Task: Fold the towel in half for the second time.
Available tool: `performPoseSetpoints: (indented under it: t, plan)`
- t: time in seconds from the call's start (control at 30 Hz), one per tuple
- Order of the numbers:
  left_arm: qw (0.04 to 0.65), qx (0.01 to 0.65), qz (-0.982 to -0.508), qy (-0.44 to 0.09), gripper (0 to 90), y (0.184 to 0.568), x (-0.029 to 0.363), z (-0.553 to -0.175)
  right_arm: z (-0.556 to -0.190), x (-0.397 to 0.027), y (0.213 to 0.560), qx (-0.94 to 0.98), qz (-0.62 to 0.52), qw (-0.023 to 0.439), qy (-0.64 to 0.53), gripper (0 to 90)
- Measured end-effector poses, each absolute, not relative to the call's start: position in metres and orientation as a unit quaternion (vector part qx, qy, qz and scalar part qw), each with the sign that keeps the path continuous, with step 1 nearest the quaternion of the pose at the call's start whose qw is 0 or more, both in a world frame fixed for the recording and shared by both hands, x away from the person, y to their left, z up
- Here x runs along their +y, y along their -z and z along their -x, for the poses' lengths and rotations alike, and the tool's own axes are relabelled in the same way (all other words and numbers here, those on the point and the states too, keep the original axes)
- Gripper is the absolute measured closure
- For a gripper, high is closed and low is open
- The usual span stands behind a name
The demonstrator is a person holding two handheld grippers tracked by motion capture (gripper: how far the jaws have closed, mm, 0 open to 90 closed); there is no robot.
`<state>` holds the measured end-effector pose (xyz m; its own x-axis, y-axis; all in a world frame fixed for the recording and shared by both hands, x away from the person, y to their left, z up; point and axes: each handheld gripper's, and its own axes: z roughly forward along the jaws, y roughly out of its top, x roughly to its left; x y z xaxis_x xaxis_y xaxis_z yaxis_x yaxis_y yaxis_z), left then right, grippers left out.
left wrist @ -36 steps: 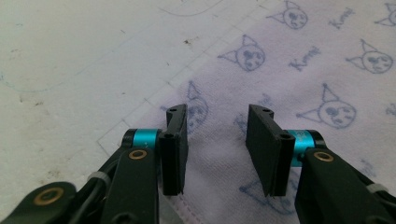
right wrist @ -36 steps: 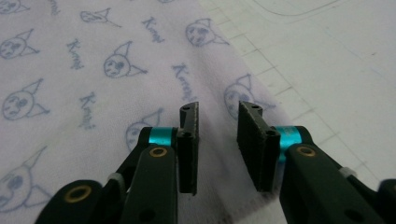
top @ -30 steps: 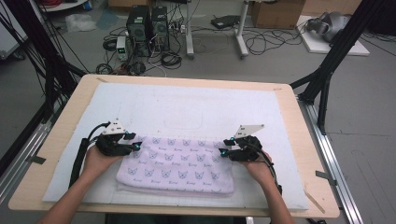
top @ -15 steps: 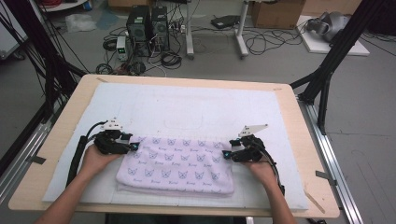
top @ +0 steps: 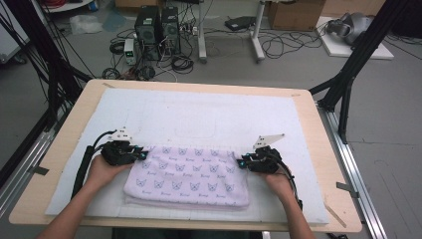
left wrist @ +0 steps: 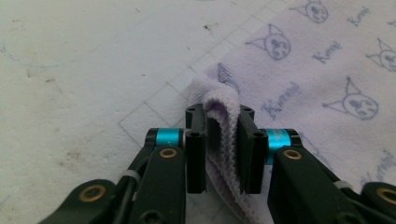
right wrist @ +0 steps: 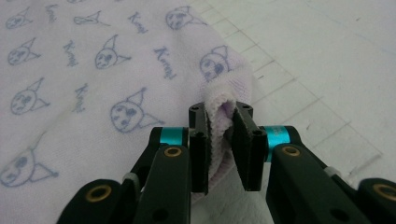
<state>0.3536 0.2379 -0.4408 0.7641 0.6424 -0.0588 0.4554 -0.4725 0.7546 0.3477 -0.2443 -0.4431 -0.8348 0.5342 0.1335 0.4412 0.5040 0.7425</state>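
**Both grippers pinched the towel's far corners**

Left gripper (top: 142,155) had its jaws drawn in narrow, having just been closing, and between the pads stood a bunched fold of the lilac towel (top: 189,174). In the left gripper view that gripper (left wrist: 223,140) pressed the cloth from both sides, so that a rounded hump of terry rose above the pads (left wrist: 246,149) and the rest of the fold hung down between them. Right gripper (top: 240,162) stood the same way, jaws just closed to a narrow gap. In the right gripper view it (right wrist: 223,140) clamped a similar hump at the corner, the cloth squeezed thin between the pads.

The towel (left wrist: 327,70) lay folded and flat between the two grippers, spreading from each one towards the other and back towards the person. Its far edge ran from one pinched corner to the other. It was pale purple, printed all over with small cat-like faces and a short written word (right wrist: 126,112). At least two layers showed along its near edge. Beneath the grippers and the cloth lay a white mat (top: 209,114), marked with faint grid lines just beside each held corner. The mat lay on a wooden table (top: 323,114).
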Motion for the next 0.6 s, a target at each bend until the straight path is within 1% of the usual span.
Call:
performPoseSetpoints:
  t: [0.13, 0.37, 0.6]
  plan:
    - [0.400, 0.321, -0.848, -0.132, 79.5, 0.438, 0.237, -0.351, -0.348, -0.246, 0.438, 0.862, -0.281, 0.063, -0.417, 79.2]
    - [0.423, 0.333, -0.827, -0.165, 79.9, 0.422, 0.234, -0.353, -0.358, -0.247, 0.420, 0.855, -0.283, 0.082, -0.427, 79.2]
    - [0.428, 0.346, -0.812, -0.193, 79.9, 0.410, 0.227, -0.371, -0.376, -0.251, 0.408, 0.846, -0.301, 0.098, -0.429, 79.1]
